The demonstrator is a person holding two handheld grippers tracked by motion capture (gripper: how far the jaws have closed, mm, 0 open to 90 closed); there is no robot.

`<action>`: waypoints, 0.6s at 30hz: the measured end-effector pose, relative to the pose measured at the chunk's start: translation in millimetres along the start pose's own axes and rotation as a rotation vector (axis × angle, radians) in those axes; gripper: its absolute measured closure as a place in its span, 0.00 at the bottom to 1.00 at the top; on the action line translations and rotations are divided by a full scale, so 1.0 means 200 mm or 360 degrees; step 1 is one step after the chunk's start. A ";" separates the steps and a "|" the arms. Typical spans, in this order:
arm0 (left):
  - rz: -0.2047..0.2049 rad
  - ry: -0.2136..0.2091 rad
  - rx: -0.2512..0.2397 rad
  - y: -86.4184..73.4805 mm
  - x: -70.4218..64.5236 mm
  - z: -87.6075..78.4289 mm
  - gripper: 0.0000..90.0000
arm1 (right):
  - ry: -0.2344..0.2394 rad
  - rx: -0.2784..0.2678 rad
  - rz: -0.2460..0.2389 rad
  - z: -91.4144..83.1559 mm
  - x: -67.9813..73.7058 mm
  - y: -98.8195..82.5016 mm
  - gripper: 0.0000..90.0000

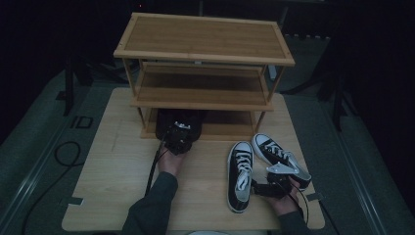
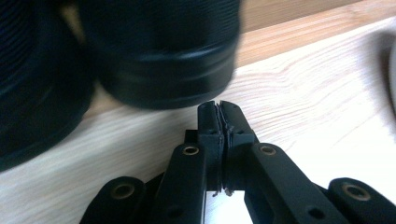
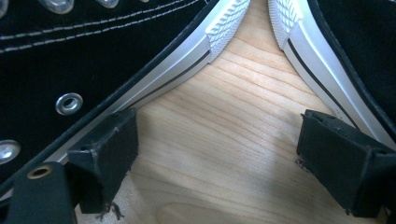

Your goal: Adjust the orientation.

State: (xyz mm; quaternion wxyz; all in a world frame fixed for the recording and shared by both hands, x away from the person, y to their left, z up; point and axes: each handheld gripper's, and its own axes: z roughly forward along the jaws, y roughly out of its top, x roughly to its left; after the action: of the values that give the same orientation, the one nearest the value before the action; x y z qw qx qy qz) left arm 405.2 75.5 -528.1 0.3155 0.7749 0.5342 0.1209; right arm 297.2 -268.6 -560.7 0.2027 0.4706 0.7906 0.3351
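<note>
We look down on a pale wooden table [image 1: 117, 196] standing on a grey floor in a dim room, its surroundings falling away into black. At twelve o'clock on the table stands a three-tier wooden shoe rack [image 1: 203, 54]. Our left gripper [image 1: 177, 138] sits near the middle of the table, at the front of the lowest tier, where a black shoe [image 1: 171, 122] rests; in the left gripper view its jaws are pressed together with nothing between them, just short of that shoe's dark rounded sole [image 2: 168, 88]. At four o'clock lie two black-and-white sneakers [image 1: 241, 174], one [image 1: 279, 154] angled away from the other so that they form a V. Our right gripper [image 1: 271, 187] rests in the gap between them, jaws spread wide over bare wood [image 3: 215, 154], one pad [image 3: 109, 154] touching the white sole edge [image 3: 187, 56] of the nearer sneaker, grasping nothing.
</note>
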 end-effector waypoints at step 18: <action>0.0009 0.0064 -0.0043 0.08 -0.03 0.05 1.00 | 0.0001 0.0001 -0.0002 0.00 0.00 0.00 0.14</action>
State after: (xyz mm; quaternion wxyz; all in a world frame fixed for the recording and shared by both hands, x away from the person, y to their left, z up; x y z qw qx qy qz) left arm 420.1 62.8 -523.7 0.3149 0.7694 0.5367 0.1446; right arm 297.1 -268.6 -560.7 0.2025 0.4701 0.7911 0.3350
